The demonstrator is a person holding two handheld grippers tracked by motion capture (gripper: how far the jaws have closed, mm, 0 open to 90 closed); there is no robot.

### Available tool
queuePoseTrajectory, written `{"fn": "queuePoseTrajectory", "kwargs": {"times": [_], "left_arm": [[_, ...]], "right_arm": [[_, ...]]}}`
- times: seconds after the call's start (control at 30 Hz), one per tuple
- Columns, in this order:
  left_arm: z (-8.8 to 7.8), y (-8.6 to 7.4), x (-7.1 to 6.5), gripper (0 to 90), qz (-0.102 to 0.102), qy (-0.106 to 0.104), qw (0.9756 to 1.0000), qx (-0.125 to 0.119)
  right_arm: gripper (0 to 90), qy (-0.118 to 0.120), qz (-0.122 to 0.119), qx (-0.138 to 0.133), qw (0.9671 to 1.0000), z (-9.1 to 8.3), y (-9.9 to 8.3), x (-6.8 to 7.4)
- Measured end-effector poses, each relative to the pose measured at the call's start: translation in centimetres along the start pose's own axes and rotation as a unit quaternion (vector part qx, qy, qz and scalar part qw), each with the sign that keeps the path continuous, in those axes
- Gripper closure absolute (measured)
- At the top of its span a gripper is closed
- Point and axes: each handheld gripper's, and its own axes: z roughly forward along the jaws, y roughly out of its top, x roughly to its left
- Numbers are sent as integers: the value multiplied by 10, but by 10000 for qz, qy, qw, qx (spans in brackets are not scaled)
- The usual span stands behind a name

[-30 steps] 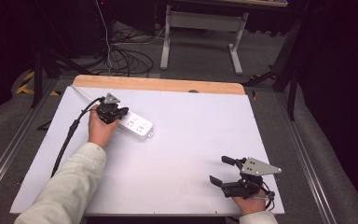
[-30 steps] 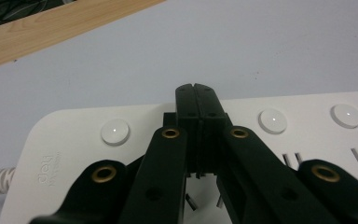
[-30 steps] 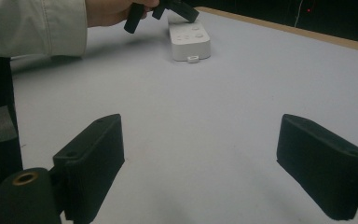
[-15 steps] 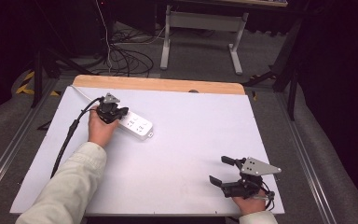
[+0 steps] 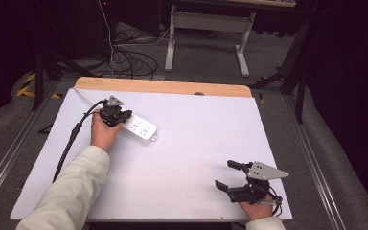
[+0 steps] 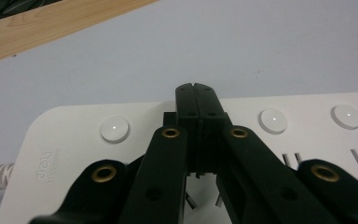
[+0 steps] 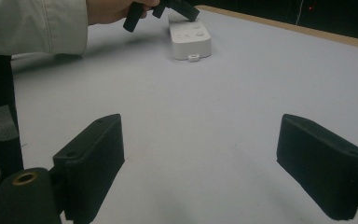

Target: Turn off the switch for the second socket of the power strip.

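My left gripper [image 6: 196, 88] is pressed together over the power strip [image 5: 140, 130].
Strip near table's [image 5: 201, 143] far-left corner; my right gripper [image 5: 229, 176] gapes near-right, holding nothing.

Table [image 5: 211, 158] — white top, pale wooden strip [image 5: 163, 87] along its far edge, metal rails [image 5: 316, 158] down both sides. Floor [image 5: 206, 57] beyond: grey carpet. Tangle of black cables [image 5: 124, 57] lying at far left. White metal bench frame [image 5: 206, 28] standing on two feet at far centre. Yellow-and-black hazard tape [image 5: 26, 85] at left. Surroundings dark — black stands and drapes at both sides.
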Motion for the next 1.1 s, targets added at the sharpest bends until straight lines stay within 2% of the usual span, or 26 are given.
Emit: {"fn": "queuePoseTrajectory", "kwargs": {"times": [0.13,0.27,0.3,0.4,0.47,0.7,0.87,1.0,1.1], "left_arm": [[0,1,-1,900,73,52,10000,26],[0,1,0,900,12,20,10000,17],[-1,2,0,900,240,25,9997,-90],[-2,2,-1,900,222,0,9997,-49],[-4,3,-1,899,128,-55,9999,-92],[-20,11,-3,897,71,-104,9994,-327],[-33,14,-2,894,35,-52,9994,-346],[-44,17,-5,849,86,-8,9994,-337],[-53,21,-7,838,98,-29,9990,-429]], "right_arm": [[152,-3,-7,0,10000,0,0,0],[152,-6,-1,-18,10000,-1,0,0],[152,-8,2,-22,10000,-1,0,0],[152,-11,5,-23,10000,-1,0,0],[152,-7,3,-11,10000,0,0,-1],[152,-7,-15,-16,10000,1,1,-1],[152,15,-31,-23,10000,3,3,-1],[152,48,-50,-27,10000,7,4,-2],[152,70,-48,-15,10000,9,5,-3]]}}
